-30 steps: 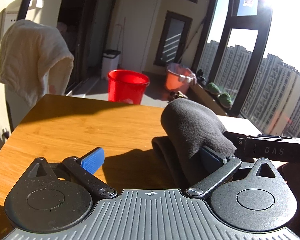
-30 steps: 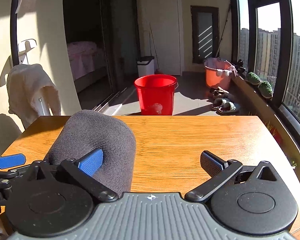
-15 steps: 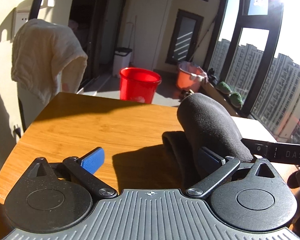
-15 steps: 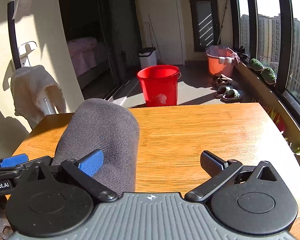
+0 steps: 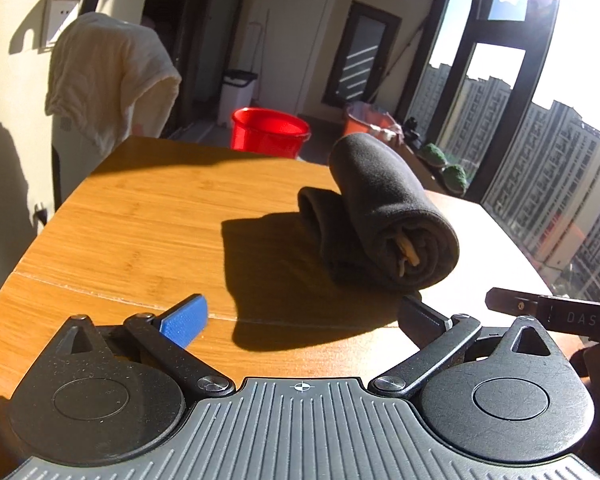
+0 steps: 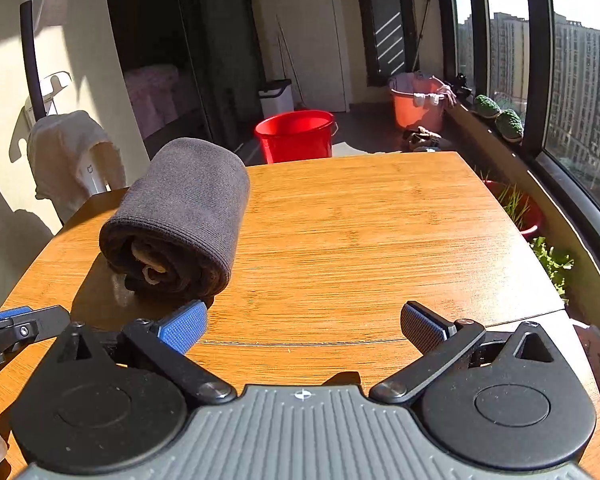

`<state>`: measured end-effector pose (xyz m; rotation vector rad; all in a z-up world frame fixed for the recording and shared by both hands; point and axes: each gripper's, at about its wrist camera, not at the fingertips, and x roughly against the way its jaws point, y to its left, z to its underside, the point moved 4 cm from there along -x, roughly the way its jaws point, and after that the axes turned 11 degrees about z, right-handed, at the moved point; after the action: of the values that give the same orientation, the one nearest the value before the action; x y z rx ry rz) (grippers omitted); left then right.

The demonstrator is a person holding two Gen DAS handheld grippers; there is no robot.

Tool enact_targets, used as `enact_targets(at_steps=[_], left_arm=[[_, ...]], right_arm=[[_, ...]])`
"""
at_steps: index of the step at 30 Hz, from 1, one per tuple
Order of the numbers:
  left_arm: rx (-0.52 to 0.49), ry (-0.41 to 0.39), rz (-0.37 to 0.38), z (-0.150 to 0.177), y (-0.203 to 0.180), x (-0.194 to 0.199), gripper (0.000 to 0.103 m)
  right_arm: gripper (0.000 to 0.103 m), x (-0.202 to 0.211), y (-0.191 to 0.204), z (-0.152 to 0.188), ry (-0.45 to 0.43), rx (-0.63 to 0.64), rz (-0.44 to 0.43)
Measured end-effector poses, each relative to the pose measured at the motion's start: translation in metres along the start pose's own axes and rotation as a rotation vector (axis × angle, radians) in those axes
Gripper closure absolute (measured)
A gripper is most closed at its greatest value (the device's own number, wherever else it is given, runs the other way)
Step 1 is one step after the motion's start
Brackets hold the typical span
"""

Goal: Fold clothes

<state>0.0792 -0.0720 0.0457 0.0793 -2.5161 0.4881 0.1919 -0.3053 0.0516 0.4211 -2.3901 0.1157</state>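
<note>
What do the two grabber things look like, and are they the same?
They look like twins. The left hand-held gripper and the right hand-held gripper each have a dark ribbed body with a small white crosshair mark, two round black discs, black link bars with silver screws, and two fingers with dotted pads. The visible pad faces are blue. No cables show.

Two low wrist views, shared table
</note>
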Motion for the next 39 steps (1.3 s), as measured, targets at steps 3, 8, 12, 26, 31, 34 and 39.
enact_targets(at_steps=[3, 8, 12, 26, 31, 34, 39], left_arm=[[-0.011, 0.042, -0.05, 0.017, -0.008, 0.002, 0.0], [-0.063, 0.056, -0.136, 0.04, -0.021, 0.011, 0.0], [-0.088, 0.067, -0.175, 0.042, -0.024, 0.011, 0.0], [-0.121, 0.084, -0.201, 0.044, -0.026, 0.007, 0.0], [-0.123, 0.083, -0.196, 0.044, -0.026, 0.007, 0.0], [-0.123, 0.083, -0.196, 0.044, -0.027, 0.007, 0.0], [-0.123, 0.083, -0.196, 0.044, -0.027, 0.007, 0.0]], right_arm=[[0.0, 0.011, -0.001, 0.026, 0.042, -0.007, 0.032], [0.0, 0.021, 0.004, 0.041, 0.04, 0.045, 0.102], [0.0, 0.022, 0.006, 0.043, 0.04, 0.055, 0.121], [0.0, 0.023, 0.006, 0.048, 0.03, 0.065, 0.139], [0.0, 0.024, 0.007, 0.049, 0.029, 0.064, 0.139], [0.0, 0.024, 0.007, 0.048, 0.029, 0.063, 0.139], [0.0, 0.023, 0.008, 0.049, 0.028, 0.062, 0.14]])
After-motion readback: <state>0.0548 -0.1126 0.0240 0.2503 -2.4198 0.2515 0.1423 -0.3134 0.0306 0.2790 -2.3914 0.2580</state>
